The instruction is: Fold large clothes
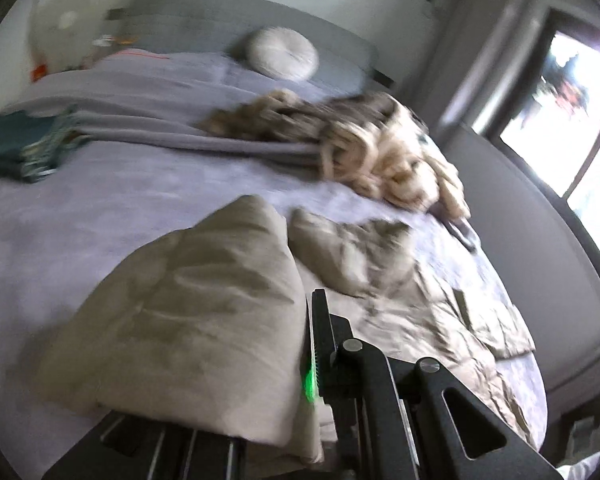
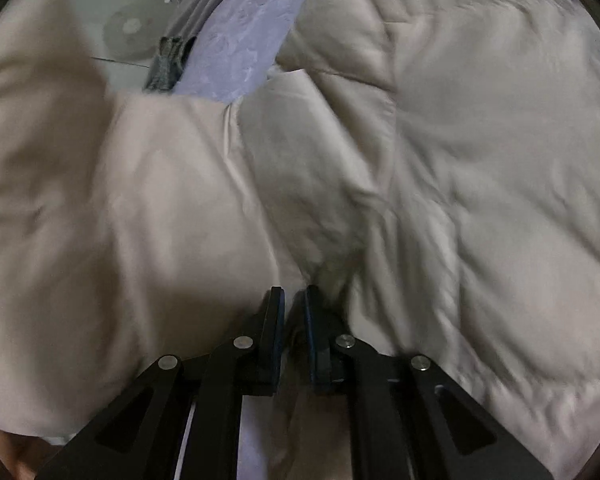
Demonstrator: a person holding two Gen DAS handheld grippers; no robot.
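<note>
A bed (image 1: 112, 216) with a lilac cover carries a beige quilted coat (image 1: 400, 280), a furry tan heap (image 1: 380, 152), folded teal cloth (image 1: 16, 148), a round cushion (image 1: 282, 54) near the headboard.

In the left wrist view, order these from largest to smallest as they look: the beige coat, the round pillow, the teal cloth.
1. Beige coat, clearly largest, though nearest the camera.
2. Teal cloth and round pillow look alike; the view is blurred, so I leave them unranked.

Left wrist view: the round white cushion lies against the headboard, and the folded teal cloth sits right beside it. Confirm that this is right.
Not quite. In the left wrist view the round white cushion does lie against the headboard, but the folded teal cloth sits far off at the bed's left edge.
</note>
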